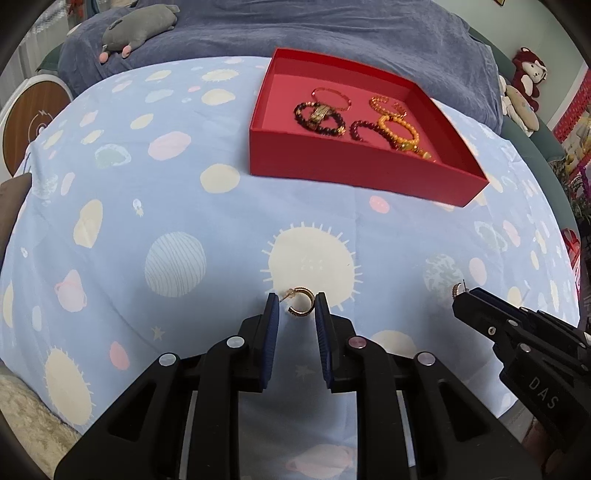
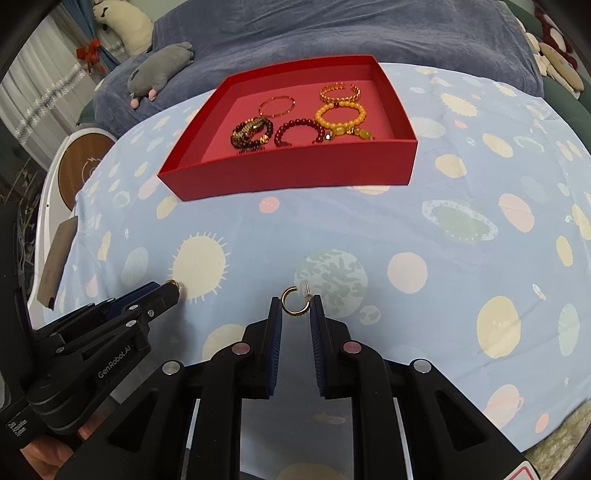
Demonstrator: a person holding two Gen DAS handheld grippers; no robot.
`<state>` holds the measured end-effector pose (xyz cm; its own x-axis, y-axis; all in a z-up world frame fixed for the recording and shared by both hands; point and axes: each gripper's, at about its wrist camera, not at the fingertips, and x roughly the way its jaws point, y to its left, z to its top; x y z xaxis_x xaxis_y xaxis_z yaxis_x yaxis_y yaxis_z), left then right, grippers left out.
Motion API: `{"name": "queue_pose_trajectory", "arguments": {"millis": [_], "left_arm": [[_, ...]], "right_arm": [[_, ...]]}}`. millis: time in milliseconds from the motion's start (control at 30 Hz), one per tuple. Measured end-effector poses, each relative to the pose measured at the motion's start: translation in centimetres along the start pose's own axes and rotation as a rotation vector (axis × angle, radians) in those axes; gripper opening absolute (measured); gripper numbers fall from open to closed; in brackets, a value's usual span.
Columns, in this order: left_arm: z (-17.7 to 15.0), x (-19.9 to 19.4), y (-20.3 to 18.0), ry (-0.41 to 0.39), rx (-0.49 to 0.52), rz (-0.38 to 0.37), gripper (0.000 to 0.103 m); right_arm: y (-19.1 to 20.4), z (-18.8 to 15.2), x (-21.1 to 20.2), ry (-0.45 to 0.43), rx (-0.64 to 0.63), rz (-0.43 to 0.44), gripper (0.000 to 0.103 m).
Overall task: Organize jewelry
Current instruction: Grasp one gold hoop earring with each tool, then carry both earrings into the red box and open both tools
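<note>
A red tray (image 1: 354,184) (image 2: 295,173) sits on the planet-print cloth and holds several bead bracelets (image 1: 400,131) (image 2: 340,116). A gold hoop earring (image 1: 302,302) lies on the cloth between the tips of my left gripper (image 1: 295,308), which is open around it. A second gold hoop earring (image 2: 295,301) lies between the tips of my right gripper (image 2: 295,306), also open around it. The right gripper shows in the left wrist view (image 1: 461,299) at the right, and the left gripper shows in the right wrist view (image 2: 170,291) at the left.
A blue blanket with a grey plush toy (image 1: 136,31) (image 2: 162,70) lies behind the table. A round white and wood device (image 1: 33,122) (image 2: 79,170) stands at the left. More plush toys (image 1: 528,77) sit at the far right.
</note>
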<state>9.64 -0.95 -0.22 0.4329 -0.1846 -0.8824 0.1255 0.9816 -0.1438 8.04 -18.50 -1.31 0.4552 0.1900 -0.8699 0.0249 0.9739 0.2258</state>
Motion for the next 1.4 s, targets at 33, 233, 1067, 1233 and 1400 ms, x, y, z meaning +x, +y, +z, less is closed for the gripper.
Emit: {"name": "queue_pose_trajectory", "arguments": {"millis": [33,233,1067,1233,1400], "left_arm": [[0.3,-0.3,-0.1,-0.004,0.001,-0.003,0.019],[3.4,-2.3,-1.1,-0.049,0.003,-0.032,0.019],[20.0,6.6,-4.0,-0.083,0.04,0.013,0.02],[21.2,8.7,-3.5,-0.065,0.037,0.029,0.02],[21.7,9.8,-3.5,-0.054,0.041,0.038,0.02]], "right_arm": [[-0.1,0.2,-0.3,-0.008,0.002,0.003,0.014],[-0.4,2.9,-2.1,-0.069,0.003,0.015,0.014],[-2.0,20.7,5.9,-0.112,0.045,0.04,0.015],[-1.9,21.8,8.3,-0.09,0.033,0.025,0.015],[-1.8,22.3,9.6,-0.08,0.029,0.025,0.015]]}}
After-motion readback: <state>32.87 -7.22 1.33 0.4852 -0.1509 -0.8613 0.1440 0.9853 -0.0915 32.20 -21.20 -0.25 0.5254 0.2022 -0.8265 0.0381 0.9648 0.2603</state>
